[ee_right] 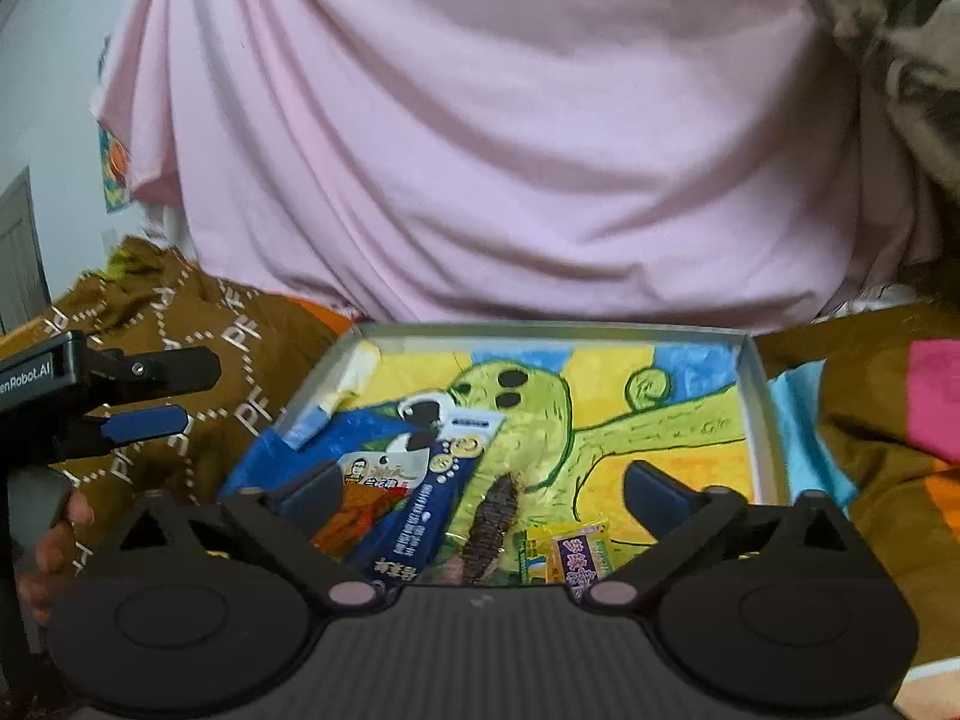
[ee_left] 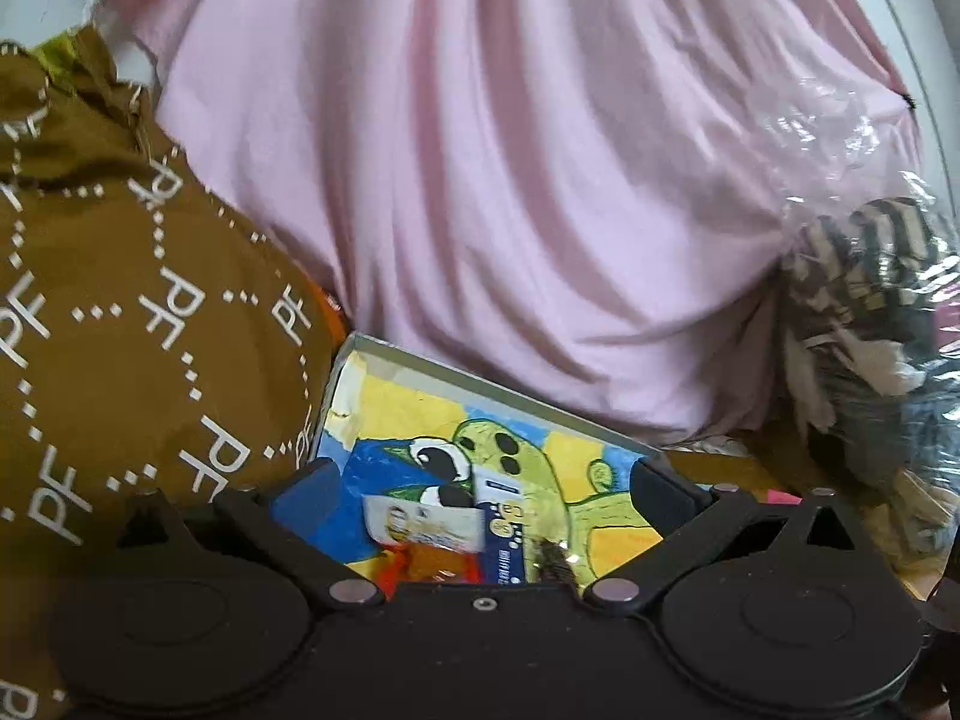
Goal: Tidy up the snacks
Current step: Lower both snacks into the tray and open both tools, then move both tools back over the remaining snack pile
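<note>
A shallow white-rimmed box [ee_right: 757,396] with a yellow-green cartoon drawing on its floor holds several snacks. In the right wrist view I see a dark blue packet [ee_right: 420,510], a white and orange packet [ee_right: 375,480], a dark ridged snack strip [ee_right: 489,525] and a small yellow and purple packet [ee_right: 576,552]. My right gripper [ee_right: 483,489] is open just above these snacks and holds nothing. My left gripper [ee_left: 486,483] is open over the box's left part [ee_left: 384,354], above the white packet [ee_left: 420,519] and blue packet [ee_left: 504,540]. It also shows at the left of the right wrist view [ee_right: 150,396].
A brown cloth printed with "PF" [ee_left: 120,312] lies left of the box and continues under it. A person in a pink shirt [ee_left: 510,180] sits close behind the box. A clear plastic bag with striped fabric [ee_left: 870,300] lies at the right.
</note>
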